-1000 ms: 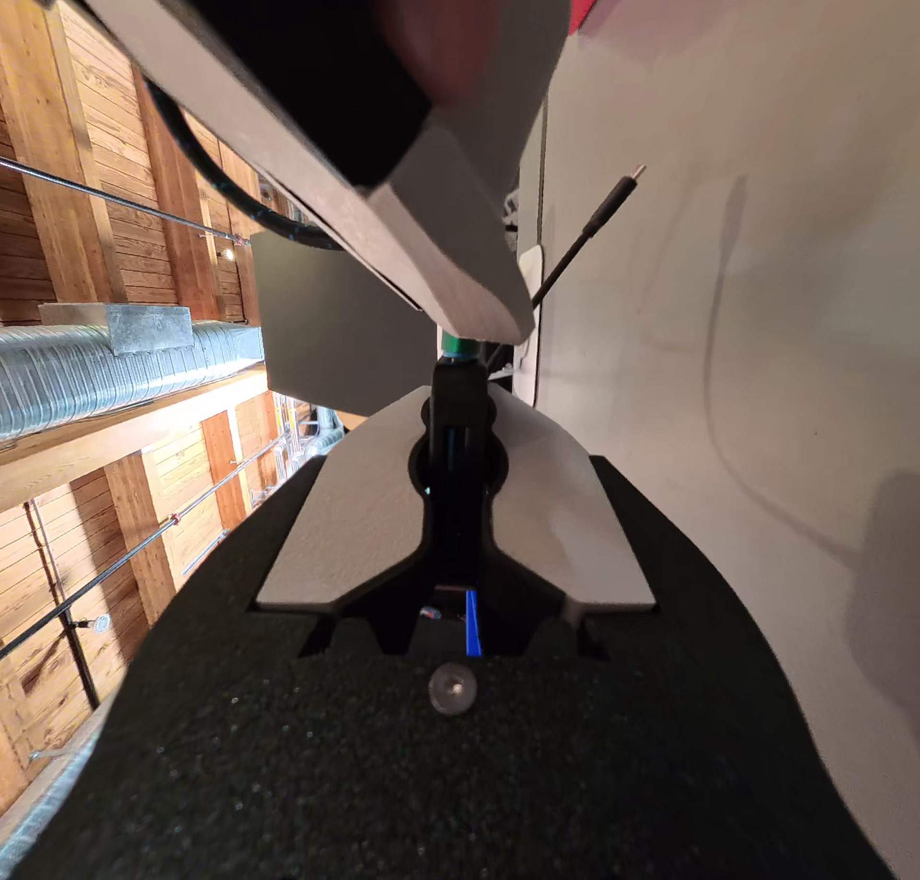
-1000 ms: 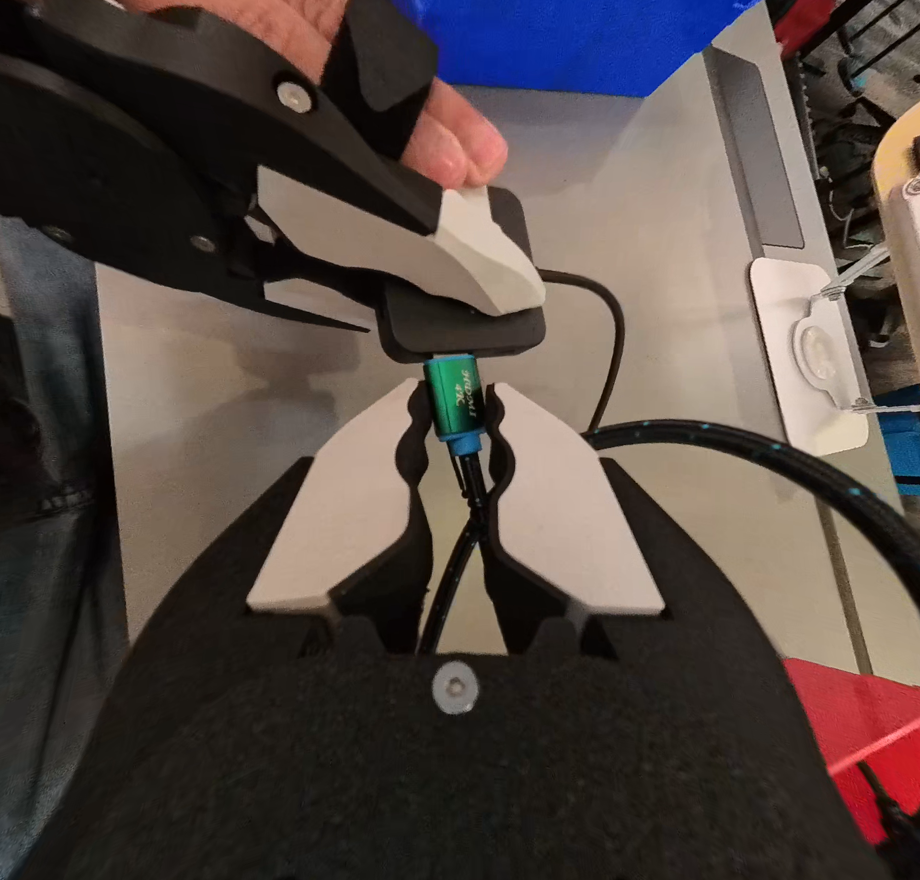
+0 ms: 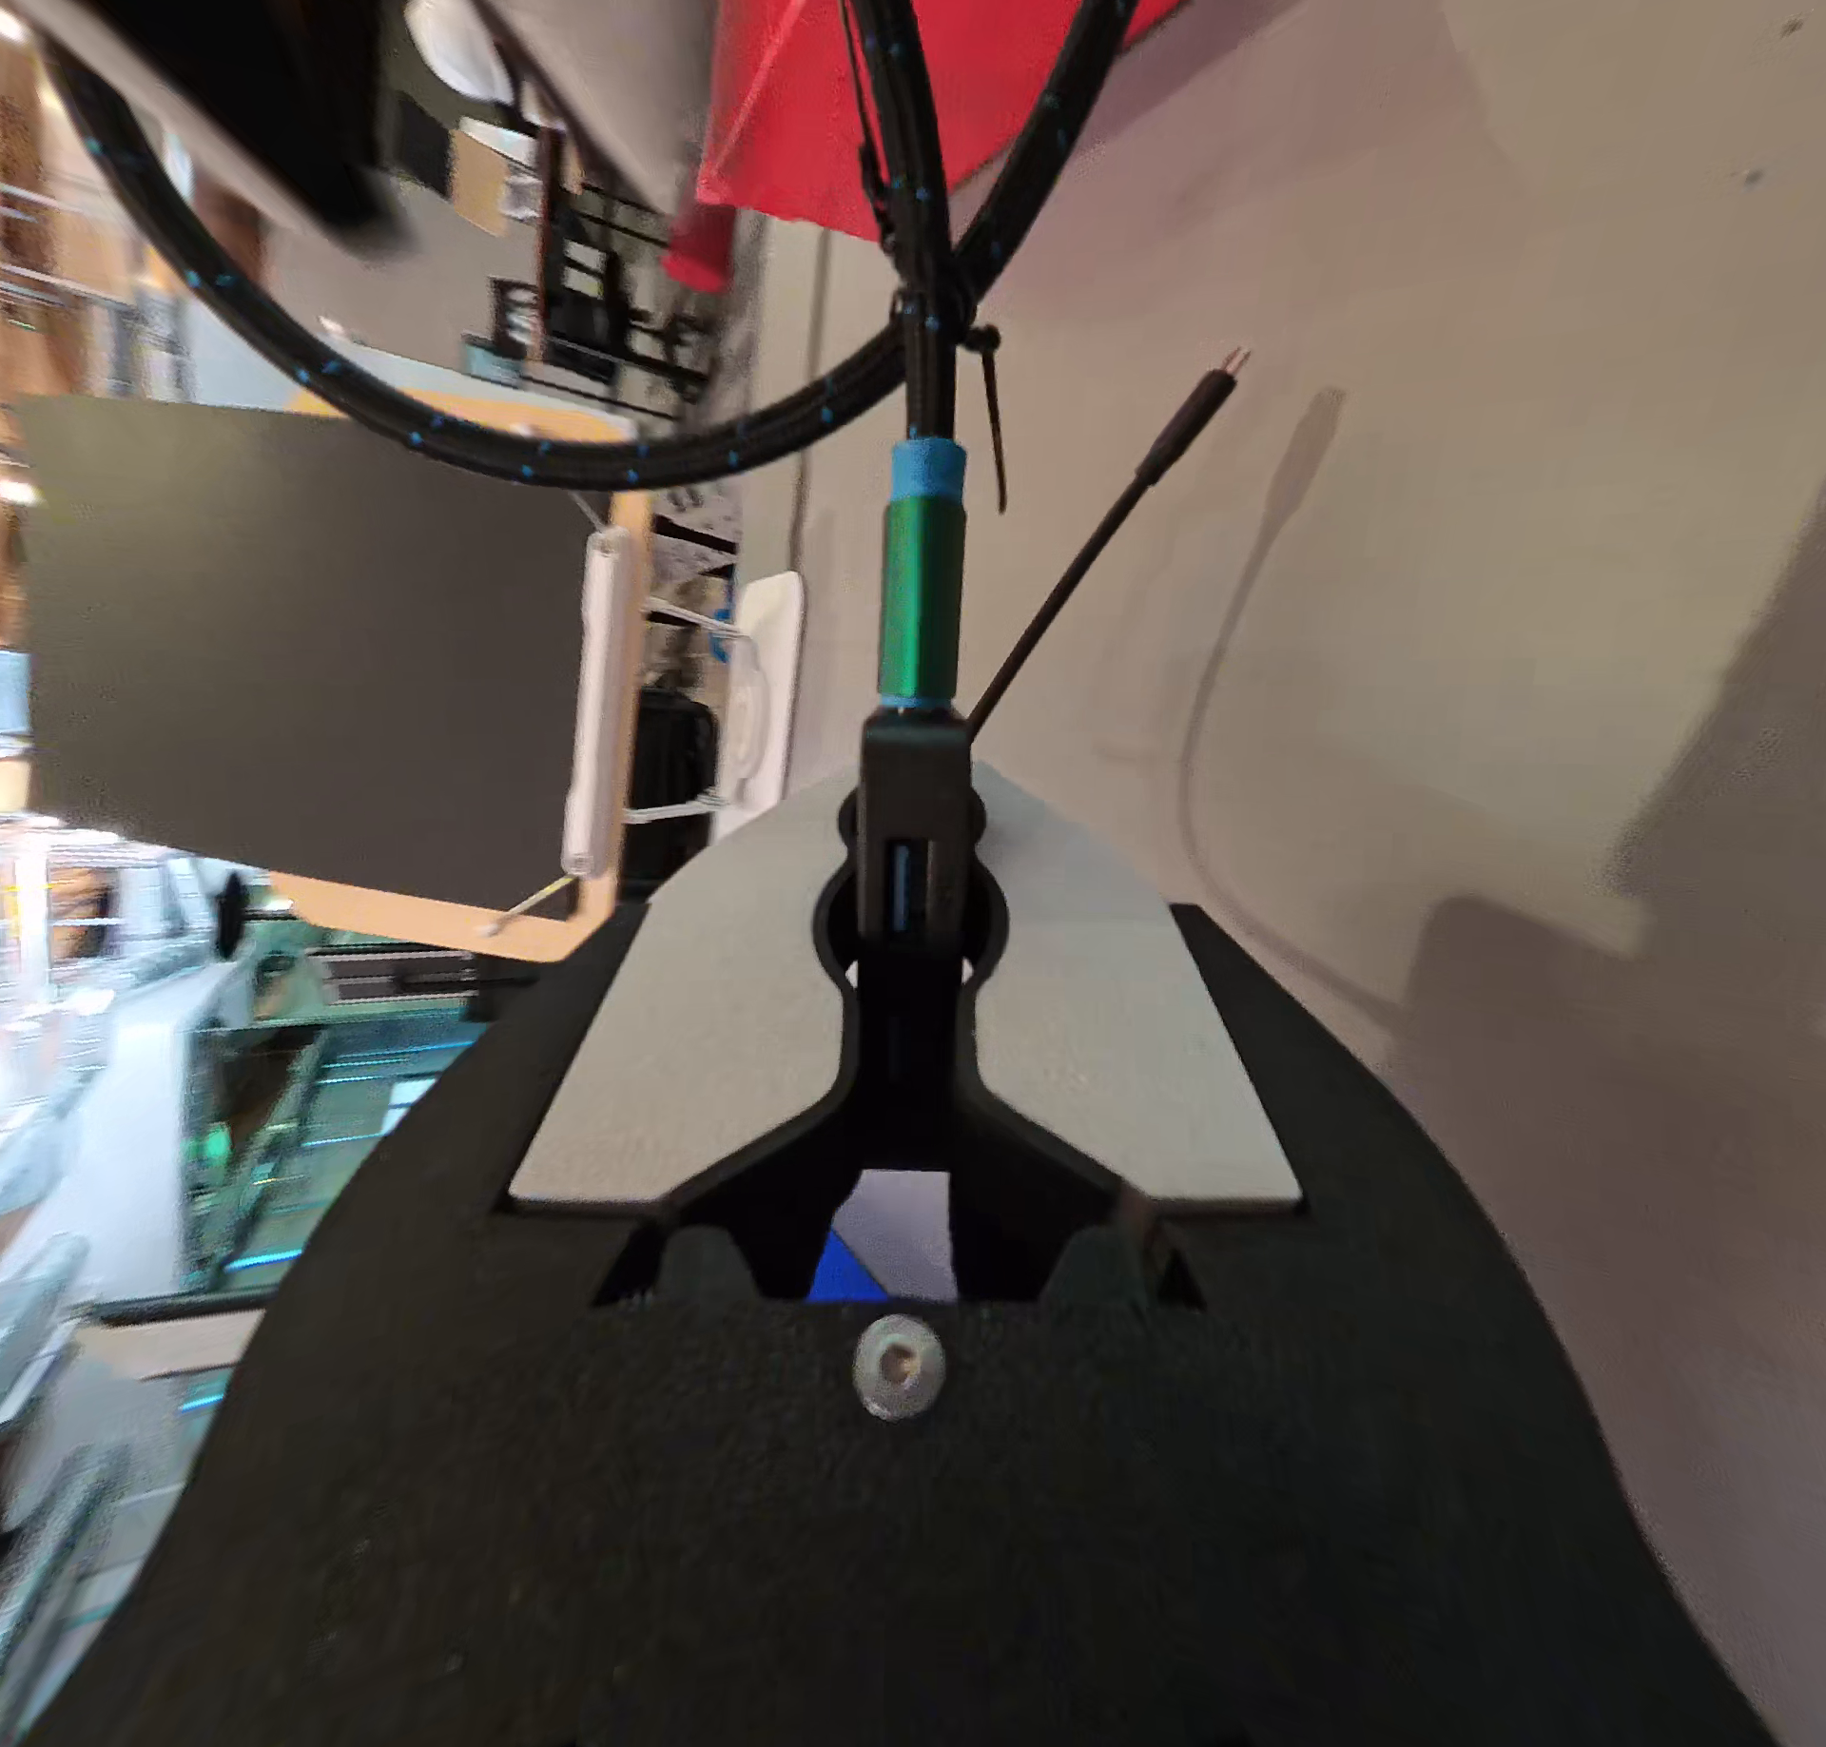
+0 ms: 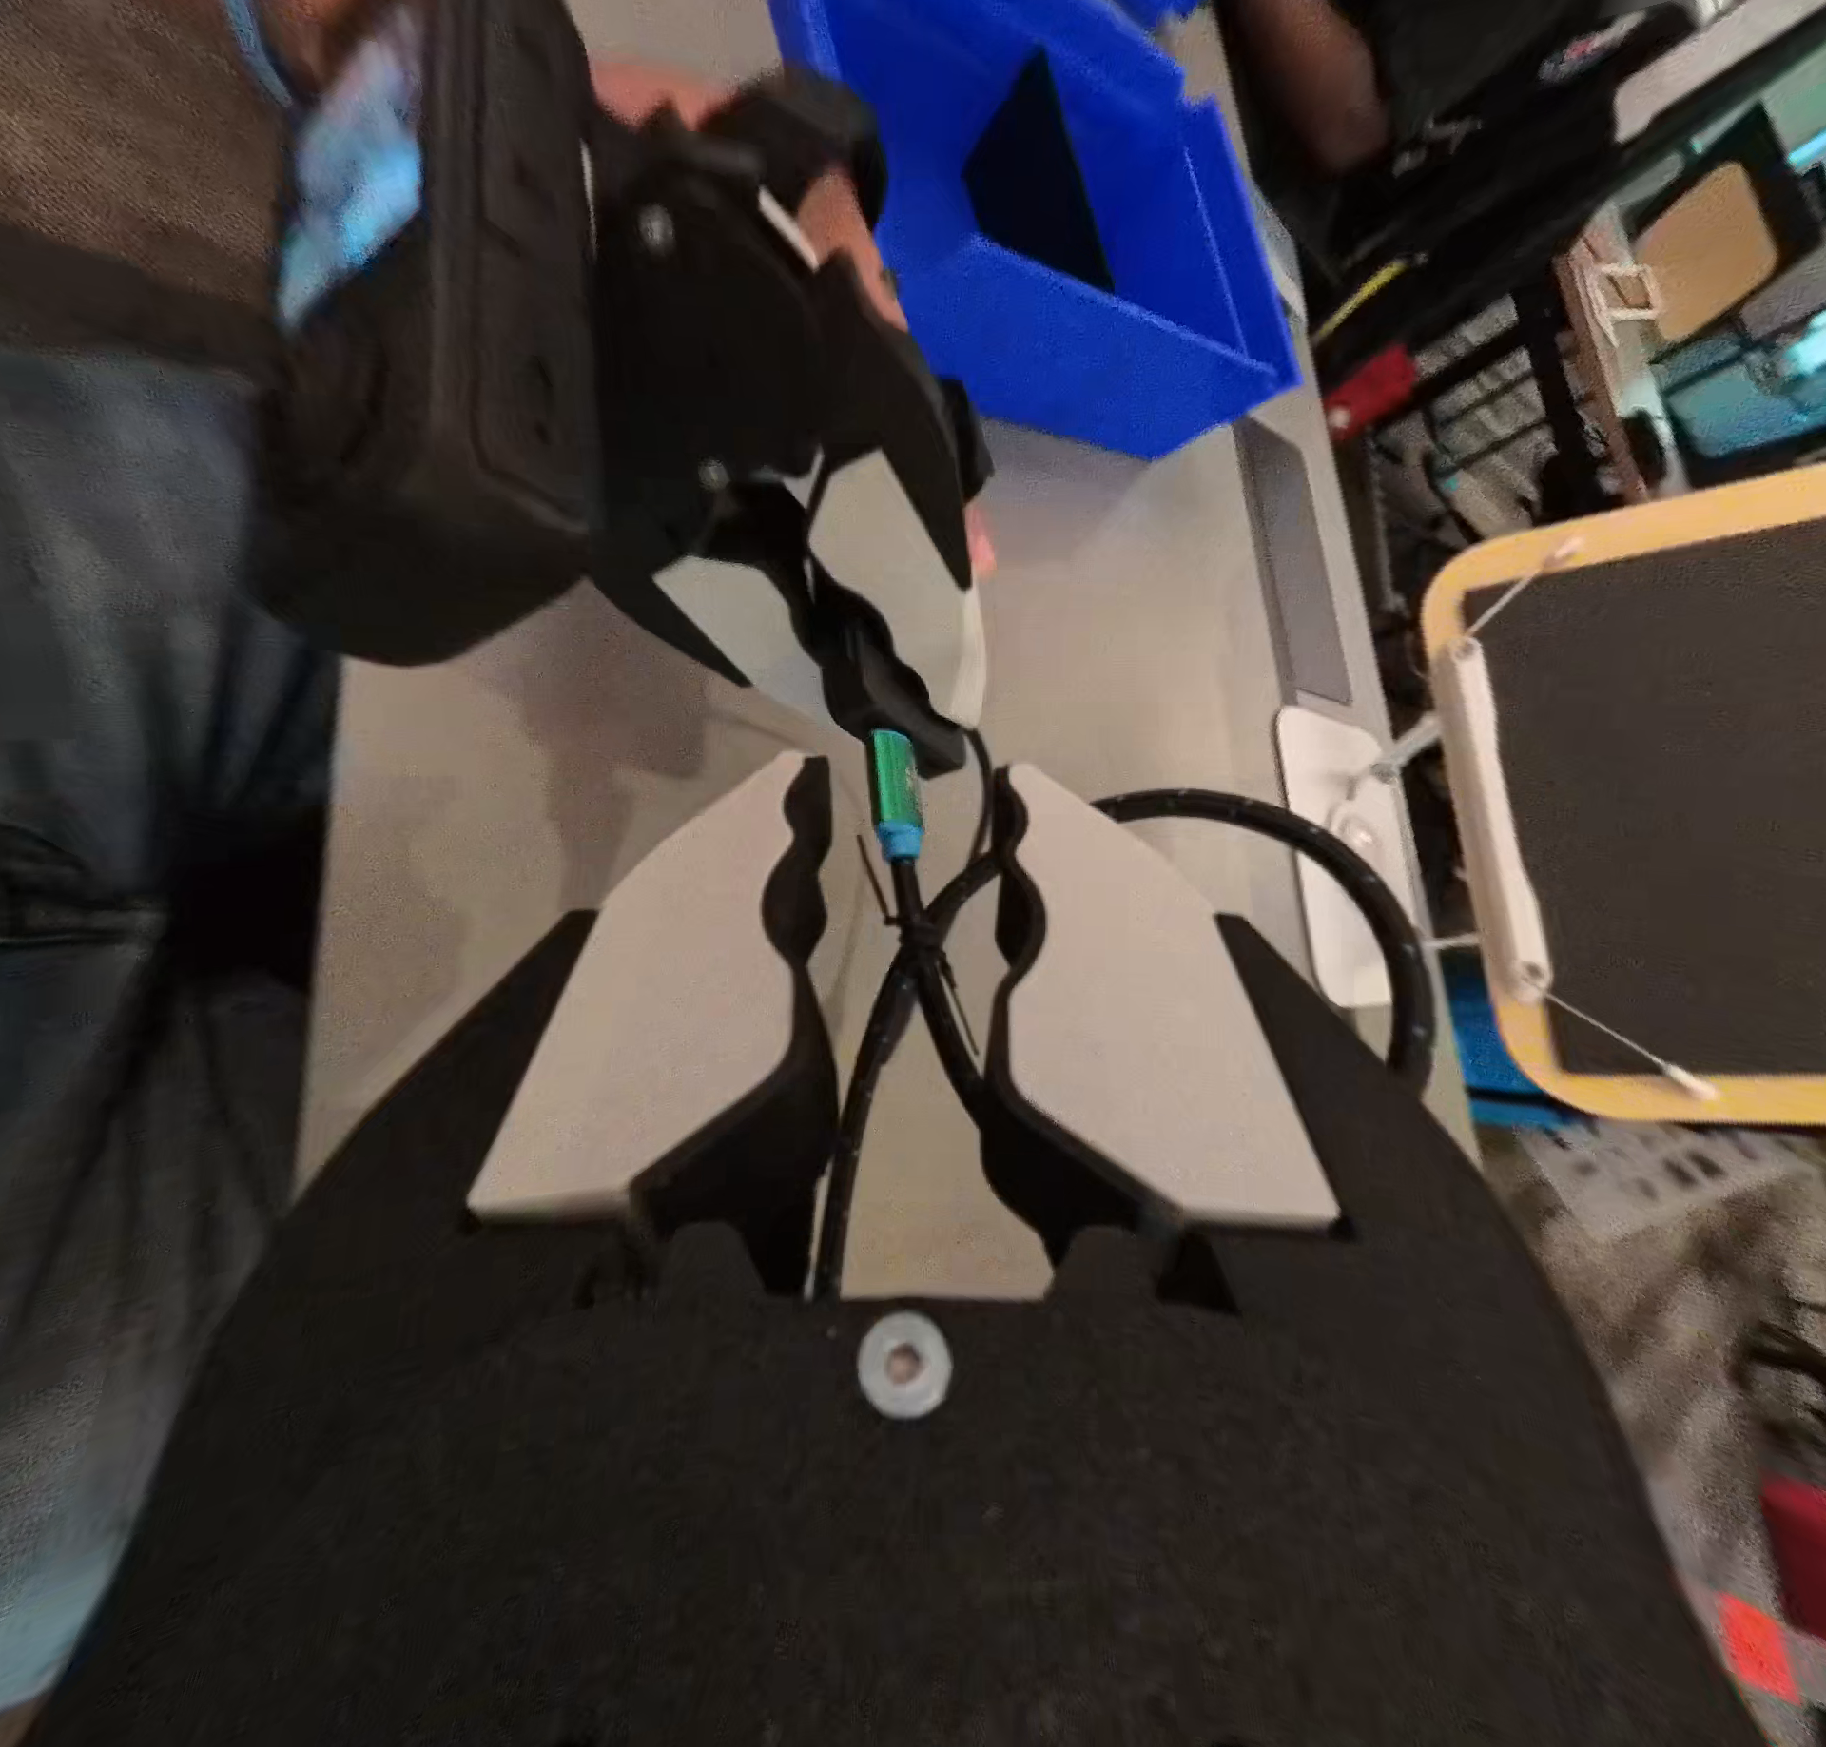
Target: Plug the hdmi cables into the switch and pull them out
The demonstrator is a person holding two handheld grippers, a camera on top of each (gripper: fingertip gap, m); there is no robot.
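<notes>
Two grippers share this moment above a pale grey tabletop [image 4: 1117, 613], with a blue plastic bin [image 4: 1047, 247] toward one o'clock in the right wrist view and a black panel with a light wooden rim [image 4: 1660, 810] at three o'clock. By my reading, the plugging half of the task is done for this cable and the pulling-out is what remains. The left gripper [image 3: 914, 870] is pressed together on the small black switch box [image 3: 914, 791], held edge-on at the centre of its own view, with a thin black lead [image 3: 1087, 583] running off toward one o'clock. The right gripper [image 4: 909, 810] stands spread, its grey fingers [image 4: 682, 988] on either side of the cable without touching the plug. From the box's twelve o'clock edge the black braided hdmi cable with blue flecks [image 3: 415, 405] loops away to ten o'clock, bound by a black zip tie [image 3: 973, 341]. Its plug, a green metal sleeve with a blue collar [image 3: 919, 603], sits straight and flush against the box, apparently fully seated. Whether other cables exist cannot be told.
</notes>
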